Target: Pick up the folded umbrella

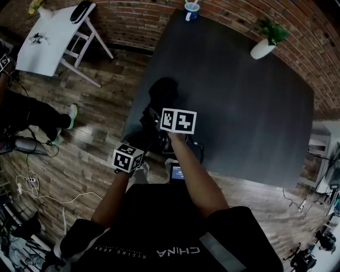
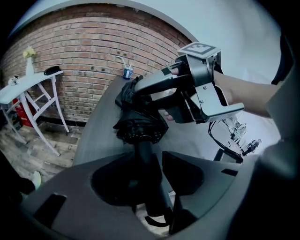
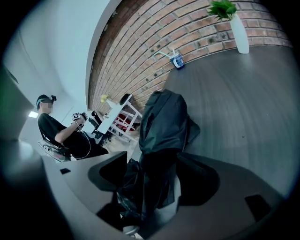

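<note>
Looks like a studio-style recording lab, not a home. Bare brick wall (image 1: 133,24), wood-plank floor (image 1: 79,154), big dark table (image 1: 239,106) carrying a potted plant (image 1: 268,38) and a cup (image 1: 191,10). White folding side table (image 1: 45,40), loose cables (image 1: 32,186) on the floor, stands and gear (image 1: 323,239) at the edge, and a seated person (image 3: 56,133) nearby.

The folded umbrella (image 2: 138,124) is black, its canopy fabric loosely bunched. It lies at the near edge of the dark table (image 1: 239,95), handle end toward that edge.

Dark table (image 1: 239,106), cup (image 1: 191,9), plant vase (image 1: 264,47), folded umbrella (image 3: 161,122)
</note>
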The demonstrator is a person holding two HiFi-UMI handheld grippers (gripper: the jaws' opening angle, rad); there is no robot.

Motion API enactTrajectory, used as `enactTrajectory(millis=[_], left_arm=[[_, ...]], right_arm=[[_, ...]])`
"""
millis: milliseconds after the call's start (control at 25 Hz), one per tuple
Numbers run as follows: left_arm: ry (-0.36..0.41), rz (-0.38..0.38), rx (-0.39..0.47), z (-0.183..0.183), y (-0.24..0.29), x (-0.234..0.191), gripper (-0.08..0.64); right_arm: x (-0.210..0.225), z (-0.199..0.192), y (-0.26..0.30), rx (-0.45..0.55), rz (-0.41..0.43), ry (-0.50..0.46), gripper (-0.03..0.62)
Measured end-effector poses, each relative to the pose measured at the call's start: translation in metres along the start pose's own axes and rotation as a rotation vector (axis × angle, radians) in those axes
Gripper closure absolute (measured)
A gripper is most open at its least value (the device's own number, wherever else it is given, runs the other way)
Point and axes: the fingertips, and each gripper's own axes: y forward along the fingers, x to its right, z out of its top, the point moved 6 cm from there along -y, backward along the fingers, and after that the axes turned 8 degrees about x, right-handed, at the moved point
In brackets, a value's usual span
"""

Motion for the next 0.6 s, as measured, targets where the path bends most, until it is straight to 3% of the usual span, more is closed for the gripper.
enactTrajectory(millis=[360,600], left_arm=[[0.032,0.01,-0.05,0.001,0.008,0.003,0.385],[0.033,0.002,-0.063,0.001,0.009,0.002,0.387]], right_arm=[[0.0,-0.002,0.013,-0.035,-0.154,-0.007,0.291],[0.005,-0.009,0.027,-0.093,-0.152,0.083,0.291]])
